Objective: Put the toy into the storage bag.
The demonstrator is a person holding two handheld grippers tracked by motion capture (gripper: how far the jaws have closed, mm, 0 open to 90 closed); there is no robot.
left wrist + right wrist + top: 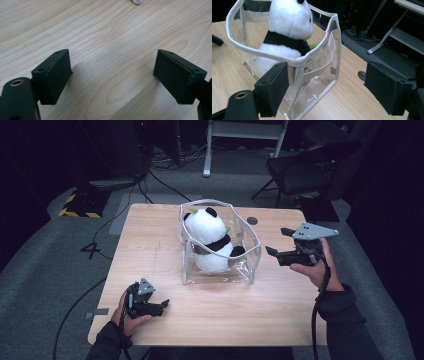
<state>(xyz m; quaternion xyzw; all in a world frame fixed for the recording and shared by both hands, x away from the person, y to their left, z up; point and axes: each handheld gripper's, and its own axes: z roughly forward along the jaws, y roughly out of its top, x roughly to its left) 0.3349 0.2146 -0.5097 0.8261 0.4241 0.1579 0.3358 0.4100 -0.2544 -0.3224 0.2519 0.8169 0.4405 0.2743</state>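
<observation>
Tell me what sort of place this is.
Probably a lab or recording room, not a home: a bare wooden table on grey carpet, loose cables across the floor behind it, a black chair and a white metal stand.

**Hidden and cut-off parts**

Ahead of the right tool point(325, 87), the panda point(287, 27) loses its head top to the right gripper view's upper edge, and the bag point(322, 53) front hides its lower body behind glare. A green bit point(314, 45) beside it is too small to identify. Far ahead of the left tool point(112, 75), a pale scrap point(137, 1) is cut off.
</observation>
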